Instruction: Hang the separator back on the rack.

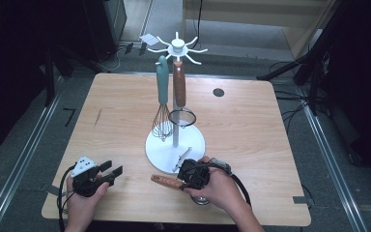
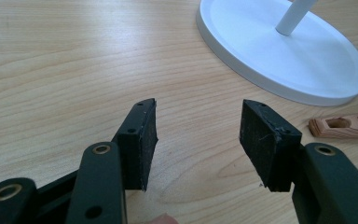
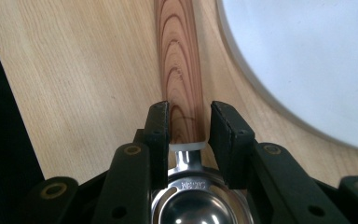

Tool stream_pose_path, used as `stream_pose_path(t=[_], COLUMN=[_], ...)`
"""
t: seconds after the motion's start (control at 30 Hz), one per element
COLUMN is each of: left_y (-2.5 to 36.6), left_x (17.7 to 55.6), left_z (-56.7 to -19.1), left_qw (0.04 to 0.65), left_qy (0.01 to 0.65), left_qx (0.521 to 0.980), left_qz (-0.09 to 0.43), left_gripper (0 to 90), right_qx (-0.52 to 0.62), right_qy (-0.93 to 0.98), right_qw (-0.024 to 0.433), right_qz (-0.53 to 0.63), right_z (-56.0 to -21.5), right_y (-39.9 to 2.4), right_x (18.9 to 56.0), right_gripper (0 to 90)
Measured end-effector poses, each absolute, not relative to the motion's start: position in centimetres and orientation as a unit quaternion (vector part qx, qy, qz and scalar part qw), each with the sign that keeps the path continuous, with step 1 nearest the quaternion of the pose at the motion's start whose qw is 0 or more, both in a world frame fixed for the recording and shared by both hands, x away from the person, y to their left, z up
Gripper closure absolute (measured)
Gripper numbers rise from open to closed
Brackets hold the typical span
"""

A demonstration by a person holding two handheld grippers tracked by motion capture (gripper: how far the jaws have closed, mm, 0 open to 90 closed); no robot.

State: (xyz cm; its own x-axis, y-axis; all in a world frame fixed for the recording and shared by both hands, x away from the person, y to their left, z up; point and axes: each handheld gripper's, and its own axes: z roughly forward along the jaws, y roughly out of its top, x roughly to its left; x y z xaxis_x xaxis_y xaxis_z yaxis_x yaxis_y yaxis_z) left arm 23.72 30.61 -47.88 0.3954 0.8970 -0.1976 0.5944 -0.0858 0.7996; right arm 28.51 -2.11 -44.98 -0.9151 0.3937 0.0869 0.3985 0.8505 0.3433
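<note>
Wooden-handled scoop [image 1: 166, 181] lies flat on the table [image 1: 246, 125] just in front of the white stand's base [image 1: 162, 150] from up high, my right gripper [image 1: 186, 181] reaching over it, probably to hang it beside the whisk [image 1: 162, 104]. My left gripper [image 2: 198, 135] is parked with jaws half open on nothing, the handle's hole end [image 2: 342, 125] off to its side. In the right gripper view the handle [image 3: 179, 70] runs between my fingers [image 3: 161, 128], left pad touching, right pad a sliver off, so not clamped yet.

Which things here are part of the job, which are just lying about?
In the job:
- wooden-handled utensil, its handle between the right hand-held gripper jaws; contact unclear
- white rack, its base beside the utensil
- left hand-held gripper, open, nothing between the jaws

Lying about:
- whisk and strainer, hung on the rack
- dark disc on the table
</note>
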Motion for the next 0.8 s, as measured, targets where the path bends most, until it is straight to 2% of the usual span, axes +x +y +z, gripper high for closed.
stream_pose_path(t=[0.23, 0.33, 0.63, 0.8], left_y=[30.5, 30.5, 30.5, 30.4], left_x=[23.7, 23.7, 23.8, 23.8], left_z=[-47.9, -47.9, -47.9, -47.9], left_qw=[0.429, 0.429, 0.429, 0.429], left_qy=[0.52, 0.52, 0.517, 0.517], left_qx=[0.718, 0.718, 0.72, 0.72], left_qz=[0.175, 0.175, 0.172, 0.172], left_gripper=[47.0, 47.1, 47.3, 47.5], right_qx=[-0.198, -0.19, -0.171, -0.17], right_qy=[-0.965, -0.966, -0.976, -0.978], right_qw=[0.006, 0.004, 0.014, 0.016], right_qz=[-0.175, -0.173, -0.135, -0.12], right_z=[-45.5, -45.5, -45.9, -45.9], right_y=[-2.0, -1.7, -1.0, -0.9], right_x=[28.5, 28.5, 28.6, 28.7], right_gripper=[66.0, 68.0, 62.4, 66.1])
